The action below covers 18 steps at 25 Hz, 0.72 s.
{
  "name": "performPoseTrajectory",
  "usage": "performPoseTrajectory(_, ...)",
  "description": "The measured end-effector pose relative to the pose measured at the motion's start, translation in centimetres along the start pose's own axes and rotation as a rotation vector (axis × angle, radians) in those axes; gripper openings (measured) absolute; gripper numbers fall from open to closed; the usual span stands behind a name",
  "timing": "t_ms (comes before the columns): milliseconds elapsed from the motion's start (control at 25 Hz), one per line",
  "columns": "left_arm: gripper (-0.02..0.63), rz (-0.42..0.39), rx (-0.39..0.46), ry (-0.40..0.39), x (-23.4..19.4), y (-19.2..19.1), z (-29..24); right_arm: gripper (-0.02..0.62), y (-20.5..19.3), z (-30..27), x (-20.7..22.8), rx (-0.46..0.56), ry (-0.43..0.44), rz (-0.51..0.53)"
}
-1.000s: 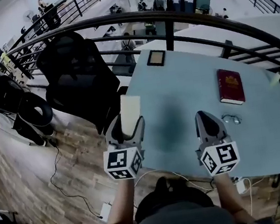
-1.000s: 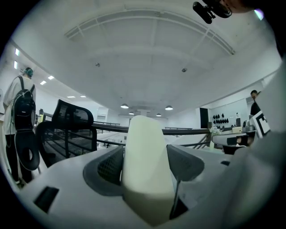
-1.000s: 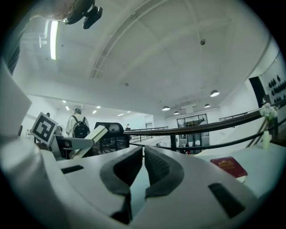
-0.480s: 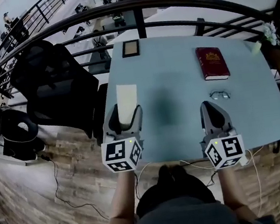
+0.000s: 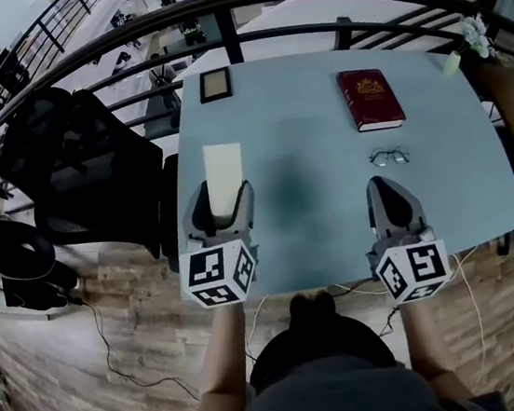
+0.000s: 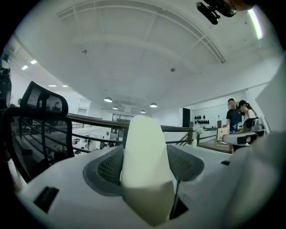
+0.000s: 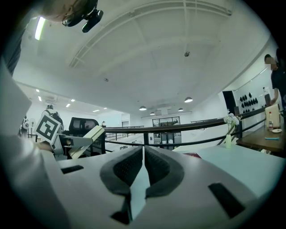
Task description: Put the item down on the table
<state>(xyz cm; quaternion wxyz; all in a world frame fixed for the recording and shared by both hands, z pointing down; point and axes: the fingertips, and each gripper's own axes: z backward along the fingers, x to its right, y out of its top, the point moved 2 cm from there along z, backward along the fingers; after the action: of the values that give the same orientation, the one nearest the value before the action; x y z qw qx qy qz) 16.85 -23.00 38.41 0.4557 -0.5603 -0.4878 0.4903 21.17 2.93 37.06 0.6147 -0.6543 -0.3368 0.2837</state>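
Head view: the left tongs hold a pale block over the near left part of the blue surface. The right tongs hover by its front edge.

Left gripper view: both jaws squeeze the block.

Right gripper view: the jaws are closed on nothing.

It is best to lower the block flat, well inside the edge, then let go gently.
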Motion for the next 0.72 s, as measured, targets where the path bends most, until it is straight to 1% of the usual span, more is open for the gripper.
performPoseTrajectory(440,0.307,-0.008,-0.048,-0.007,0.4,-1.2,-2.6,0.005,-0.3,-0.9,0.9,-0.015,-0.003,-0.008)
performPoseTrajectory(560,0.307,-0.009,-0.074,-0.005,0.2,-2.1,-3.4,0.005,-0.4,-1.2,0.9,-0.017,0.000,-0.009)
performPoseTrajectory(720,0.307,0.010,-0.123,-0.001,0.0,-4.1,-4.4,0.005,-0.6,-1.5,0.9,-0.022,0.004,-0.011)
